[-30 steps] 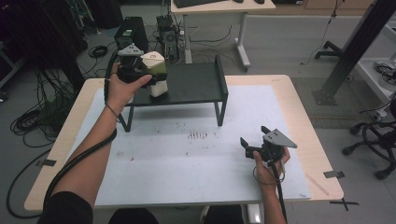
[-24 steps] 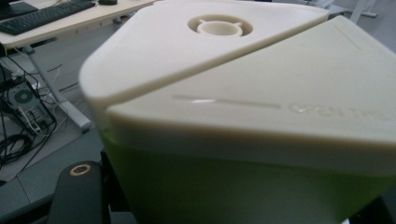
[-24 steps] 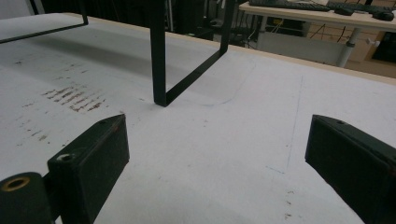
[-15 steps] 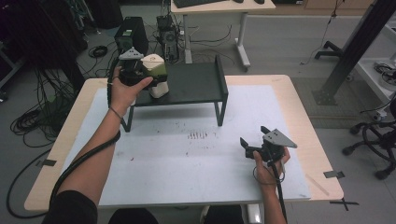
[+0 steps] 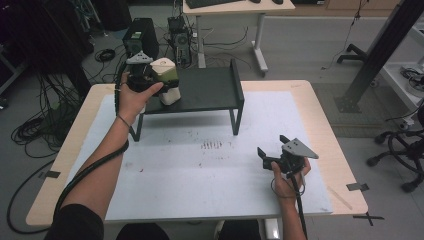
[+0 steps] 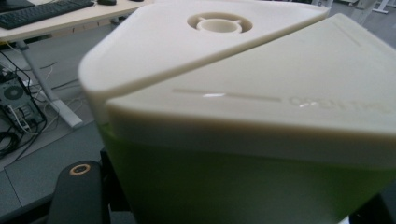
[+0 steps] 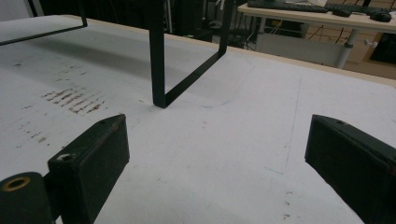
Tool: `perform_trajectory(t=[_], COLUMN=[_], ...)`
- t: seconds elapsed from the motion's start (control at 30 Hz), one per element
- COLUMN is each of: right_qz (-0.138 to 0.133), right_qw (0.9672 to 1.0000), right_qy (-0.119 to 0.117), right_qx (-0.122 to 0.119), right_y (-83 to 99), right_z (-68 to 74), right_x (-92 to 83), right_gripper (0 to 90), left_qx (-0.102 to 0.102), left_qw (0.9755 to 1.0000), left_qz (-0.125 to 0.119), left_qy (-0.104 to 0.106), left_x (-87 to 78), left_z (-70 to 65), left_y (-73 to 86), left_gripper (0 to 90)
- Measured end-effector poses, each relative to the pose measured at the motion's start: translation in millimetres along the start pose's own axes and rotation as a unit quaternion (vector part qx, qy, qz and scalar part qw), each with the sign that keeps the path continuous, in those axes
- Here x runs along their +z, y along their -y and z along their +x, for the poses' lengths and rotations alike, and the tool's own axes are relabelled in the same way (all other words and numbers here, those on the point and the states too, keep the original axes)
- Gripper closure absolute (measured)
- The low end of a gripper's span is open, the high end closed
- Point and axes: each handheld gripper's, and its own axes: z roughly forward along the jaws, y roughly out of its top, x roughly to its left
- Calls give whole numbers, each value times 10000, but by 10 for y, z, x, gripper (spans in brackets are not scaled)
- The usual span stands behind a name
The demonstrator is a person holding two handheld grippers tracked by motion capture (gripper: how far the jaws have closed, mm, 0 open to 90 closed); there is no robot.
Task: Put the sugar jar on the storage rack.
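At the left end of a black shelf (image 5: pixel 210 92), my left gripper (image 5: pixel 146 76) is shut on a container with a green body and a cream lid (image 5: pixel 165 70). In the left gripper view the container (image 6: pixel 243 121) sits very close, with one black finger (image 6: pixel 77 193) beside its lower left. A small white object (image 5: pixel 170 96) sits on the shelf just below the container; I cannot tell if they touch. My right gripper (image 5: pixel 272 157) rests low over the white mat at the right, open, with nothing between its jaws (image 7: pixel 215 158).
The shelf stands on thin black legs (image 7: pixel 158 56) on a white mat (image 5: pixel 200 165) over a wooden table (image 5: pixel 320 125). Brown smudges (image 5: pixel 212 145) mark the mat's middle. Cables and computer cases lie on the floor behind the table.
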Motion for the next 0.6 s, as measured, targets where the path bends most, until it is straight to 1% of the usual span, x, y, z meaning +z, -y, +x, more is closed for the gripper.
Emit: perform_trajectory(t=[0.6], right_qz=[18], right_qw=[10000], right_qy=[6], right_qx=[-14], right_y=[0], right_z=[-1], right_x=[4], right_gripper=[64], left_qx=[-19], left_qw=[10000], left_qz=[45], left_qy=[6], left_x=[2], left_z=[1], left_y=[-10], left_gripper=[278])
